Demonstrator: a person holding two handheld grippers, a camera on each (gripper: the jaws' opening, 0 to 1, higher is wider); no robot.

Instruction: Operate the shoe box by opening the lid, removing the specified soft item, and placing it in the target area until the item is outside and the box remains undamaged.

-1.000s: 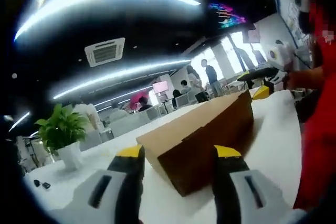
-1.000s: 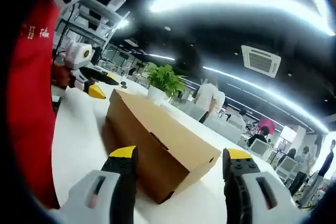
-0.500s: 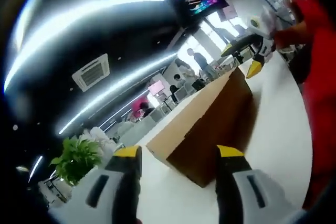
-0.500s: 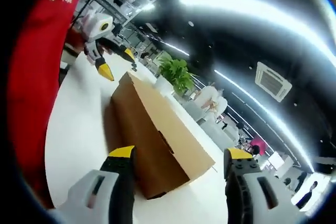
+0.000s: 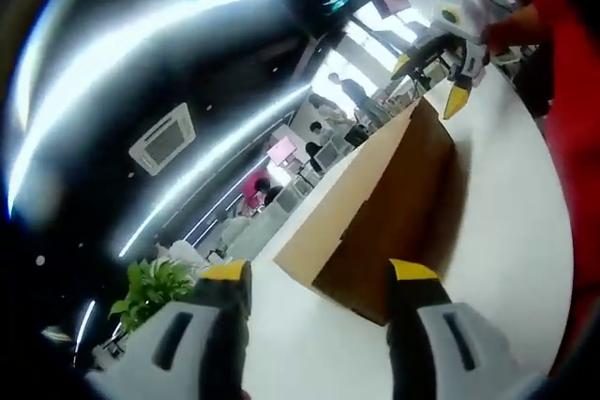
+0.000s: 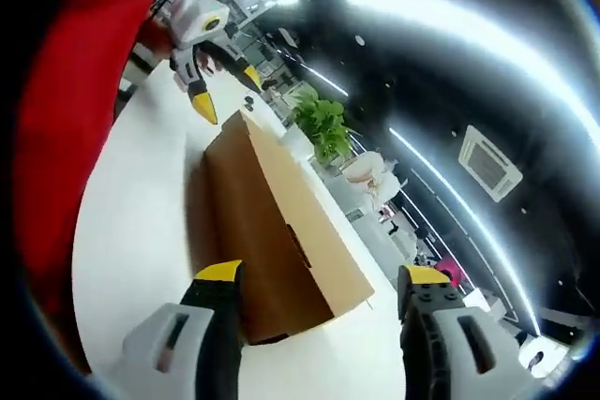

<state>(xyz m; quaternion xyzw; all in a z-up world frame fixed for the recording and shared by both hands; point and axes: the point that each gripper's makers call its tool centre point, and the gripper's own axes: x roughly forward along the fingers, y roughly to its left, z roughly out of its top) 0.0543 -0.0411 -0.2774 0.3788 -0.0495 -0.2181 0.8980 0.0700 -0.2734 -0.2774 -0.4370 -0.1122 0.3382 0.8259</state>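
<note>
Both our grippers, left (image 5: 319, 278) and right (image 6: 319, 278), hold their jaws apart and empty, one at each end of the shut box (image 5: 384, 203) on the table (image 5: 511, 231) (lid unopened). Next: lift the lid gently. The left gripper view adds distant people; the right, a plant (image 6: 323, 124).

The shoe box (image 5: 375, 203) looks like matt brown cardboard on a smooth white table (image 5: 506, 222).

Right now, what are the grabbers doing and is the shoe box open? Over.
Left gripper open, right gripper open, both empty. Shoe box shut on the white table, between them. Nothing in the way.
</note>
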